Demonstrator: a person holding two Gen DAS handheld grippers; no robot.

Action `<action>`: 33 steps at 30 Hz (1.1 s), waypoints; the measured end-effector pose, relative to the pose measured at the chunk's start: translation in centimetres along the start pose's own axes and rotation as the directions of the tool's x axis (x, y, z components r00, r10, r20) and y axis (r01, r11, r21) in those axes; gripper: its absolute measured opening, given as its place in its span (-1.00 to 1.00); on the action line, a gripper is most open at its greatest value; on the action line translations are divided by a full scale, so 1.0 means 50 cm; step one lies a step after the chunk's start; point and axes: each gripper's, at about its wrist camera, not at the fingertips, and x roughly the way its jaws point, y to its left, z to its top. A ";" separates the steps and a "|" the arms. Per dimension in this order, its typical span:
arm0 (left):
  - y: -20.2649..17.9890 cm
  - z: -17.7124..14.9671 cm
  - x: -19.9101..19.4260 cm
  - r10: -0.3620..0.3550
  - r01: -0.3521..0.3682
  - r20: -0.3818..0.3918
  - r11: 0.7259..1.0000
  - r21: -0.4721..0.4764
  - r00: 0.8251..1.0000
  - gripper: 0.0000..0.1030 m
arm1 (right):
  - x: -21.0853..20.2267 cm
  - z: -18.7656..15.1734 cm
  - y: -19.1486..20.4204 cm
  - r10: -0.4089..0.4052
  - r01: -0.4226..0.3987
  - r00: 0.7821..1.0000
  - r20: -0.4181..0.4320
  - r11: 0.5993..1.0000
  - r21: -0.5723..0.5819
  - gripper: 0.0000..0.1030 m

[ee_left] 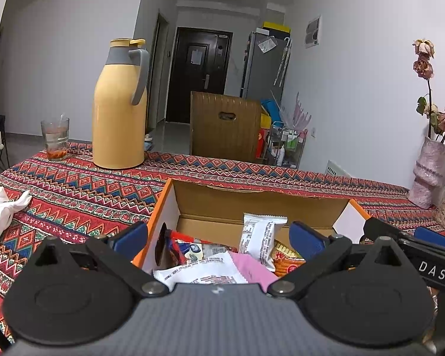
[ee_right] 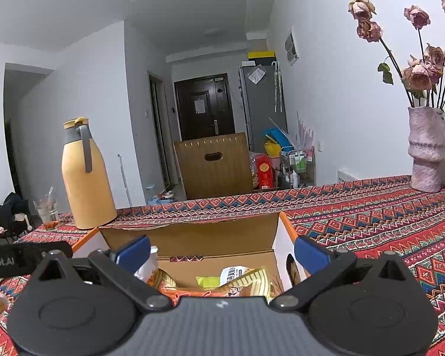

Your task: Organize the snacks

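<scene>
Patterned red cloth point(ee_left: 74, 190) is spread over the whole table, and on it a yellow thermos point(ee_left: 120, 106), a pink vase point(ee_right: 426, 151) of dried roses and a drinking glass point(ee_left: 55, 139) are seen well apart from the work. Next in size, an open cardboard box point(ee_left: 261, 204) with orange edges is set just ahead of both grippers. Several snack packets are already gathered inside it: a white packet point(ee_left: 259, 238) stands upright against the others, a pink-and-white packet point(ee_left: 219, 270) lies flat nearer the camera, and an orange-striped packet point(ee_right: 246, 284) is seen in the right view. No loose snacks are visible on the cloth, so the sorting is judged to be largely done, though what lies outside the views cannot be told.

The left gripper point(ee_left: 219, 237) is held spread wide and empty, the snacks lying between and just below its fingers. The right gripper point(ee_right: 222, 252) is likewise parted and empty above the box.
</scene>
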 end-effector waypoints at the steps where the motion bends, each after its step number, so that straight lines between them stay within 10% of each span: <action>1: 0.000 0.000 0.000 0.001 -0.001 0.000 1.000 -0.001 1.000 1.00 | 0.000 0.000 0.000 0.000 0.000 1.000 0.000 1.000 0.000 1.00; 21: 0.018 -0.010 -0.114 -0.048 0.048 0.001 0.998 0.050 0.999 1.00 | -0.073 0.038 0.011 0.038 -0.036 0.999 0.036 0.998 -0.053 1.00; 33: 0.066 -0.095 -0.162 -0.025 0.033 -0.084 0.994 0.100 0.996 1.00 | -0.178 -0.059 -0.019 -0.021 0.013 0.997 -0.070 0.993 -0.115 1.00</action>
